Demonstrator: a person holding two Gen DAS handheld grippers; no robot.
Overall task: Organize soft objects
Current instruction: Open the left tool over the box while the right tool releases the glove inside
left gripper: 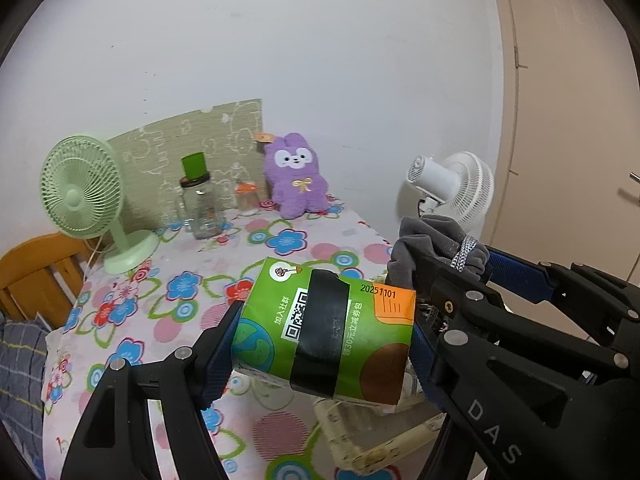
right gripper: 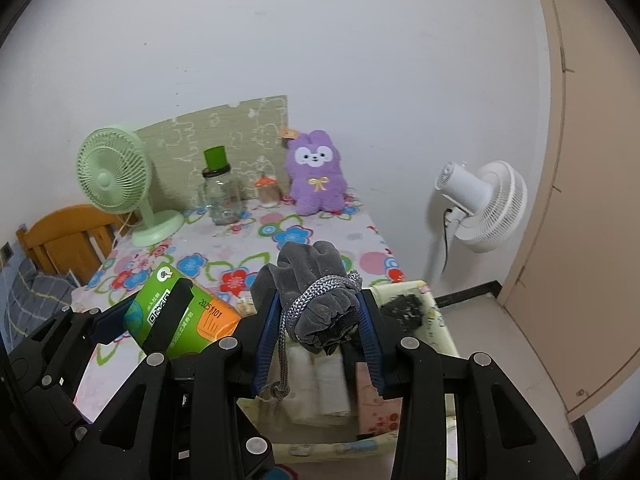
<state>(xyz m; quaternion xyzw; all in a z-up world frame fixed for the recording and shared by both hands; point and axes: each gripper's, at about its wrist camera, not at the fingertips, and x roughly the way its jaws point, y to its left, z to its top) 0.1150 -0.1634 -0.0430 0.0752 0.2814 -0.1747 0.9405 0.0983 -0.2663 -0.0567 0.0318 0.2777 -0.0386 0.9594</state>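
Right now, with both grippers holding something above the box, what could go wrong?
1. The cord hanging from the grey cloth bundle could snag on the right gripper.
2. The left gripper squeezes the green tissue pack only at its ends; it may slip or buckle.
3. The grippers are very close together and might collide over the storage box.

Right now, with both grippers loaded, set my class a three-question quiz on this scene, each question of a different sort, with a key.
1. True or false: the left gripper holds the green tissue pack.
2. What does the right gripper clamp: A) purple plush, B) grey drawstring pouch, C) glass jar?
3. Fill in: the purple plush sits at the table's far edge, against the ____.

Key: 1 true; 2 B, the grey drawstring pouch; 3 wall.
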